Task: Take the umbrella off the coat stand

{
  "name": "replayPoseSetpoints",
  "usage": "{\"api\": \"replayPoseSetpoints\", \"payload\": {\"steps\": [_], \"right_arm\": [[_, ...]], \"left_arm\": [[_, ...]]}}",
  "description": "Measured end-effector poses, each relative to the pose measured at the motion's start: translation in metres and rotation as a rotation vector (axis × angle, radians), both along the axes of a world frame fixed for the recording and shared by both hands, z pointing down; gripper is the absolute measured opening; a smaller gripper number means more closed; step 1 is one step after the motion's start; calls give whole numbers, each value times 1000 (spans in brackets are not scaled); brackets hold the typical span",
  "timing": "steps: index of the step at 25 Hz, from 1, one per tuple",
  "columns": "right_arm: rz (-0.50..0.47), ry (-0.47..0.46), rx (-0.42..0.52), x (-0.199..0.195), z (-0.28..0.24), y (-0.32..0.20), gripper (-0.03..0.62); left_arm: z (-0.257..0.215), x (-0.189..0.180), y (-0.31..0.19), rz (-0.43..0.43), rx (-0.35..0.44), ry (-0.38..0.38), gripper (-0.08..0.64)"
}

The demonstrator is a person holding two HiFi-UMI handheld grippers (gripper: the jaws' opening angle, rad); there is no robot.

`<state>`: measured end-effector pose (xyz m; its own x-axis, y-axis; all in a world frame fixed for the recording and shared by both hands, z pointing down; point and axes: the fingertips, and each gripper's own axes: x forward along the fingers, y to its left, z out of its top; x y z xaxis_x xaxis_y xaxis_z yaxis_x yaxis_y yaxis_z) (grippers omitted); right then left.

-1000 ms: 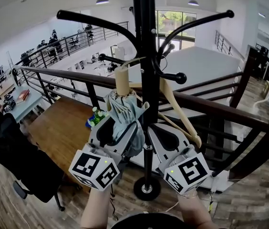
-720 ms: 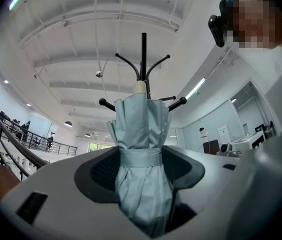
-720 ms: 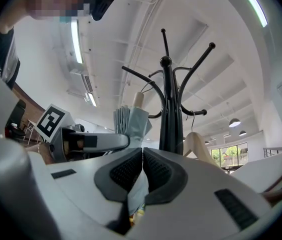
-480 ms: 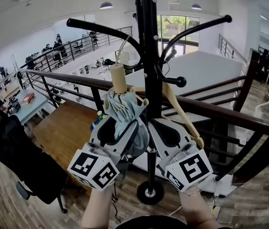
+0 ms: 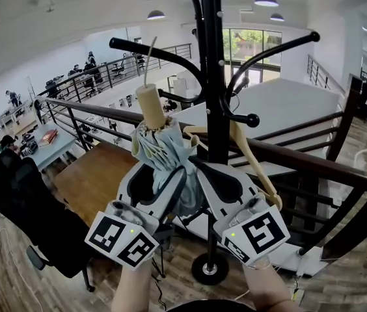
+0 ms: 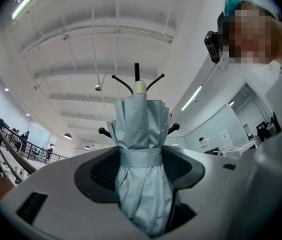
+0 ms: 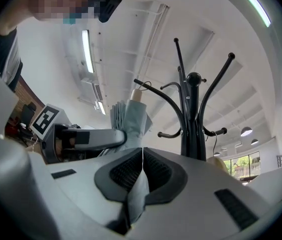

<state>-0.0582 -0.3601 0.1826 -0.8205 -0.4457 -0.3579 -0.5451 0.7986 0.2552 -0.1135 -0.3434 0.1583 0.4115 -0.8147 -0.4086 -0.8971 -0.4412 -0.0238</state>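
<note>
Clamping the folded umbrella (image 5: 165, 149) upright just left of the coat stand (image 5: 213, 96), the left gripper (image 6: 141, 160) grips its strap band — the right gripper (image 7: 142, 170) pinches a fabric fold; wood floor (image 5: 343, 285), railing (image 5: 300, 151) beyond.

Head camera looking steeply down the coat stand (image 5: 213, 77), both gripper cameras close, facing the ceiling (image 6: 106, 34), all three sharing the umbrella (image 5: 164, 151)

White left gripper (image 6: 141, 159) and right gripper (image 7: 142, 170), black ribbed fingers (image 6: 101, 171), square-marker cubes (image 5: 122, 241).
</note>
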Motion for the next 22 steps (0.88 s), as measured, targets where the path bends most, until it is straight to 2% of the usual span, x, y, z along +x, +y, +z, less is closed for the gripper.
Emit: {"api": "replayPoseSetpoints", "payload": {"steps": [14, 18, 22], "right_arm": [[-59, -10, -5, -16, -5, 20, 29], [-69, -13, -27, -15, 1, 25, 28], [-61, -4, -65, -15, 12, 32, 28]], "left_arm": [[-18, -29, 43, -101, 75, 29, 275], [-11, -32, 54, -119, 66, 51, 275], [7, -36, 63, -123, 22, 78, 275]]}}
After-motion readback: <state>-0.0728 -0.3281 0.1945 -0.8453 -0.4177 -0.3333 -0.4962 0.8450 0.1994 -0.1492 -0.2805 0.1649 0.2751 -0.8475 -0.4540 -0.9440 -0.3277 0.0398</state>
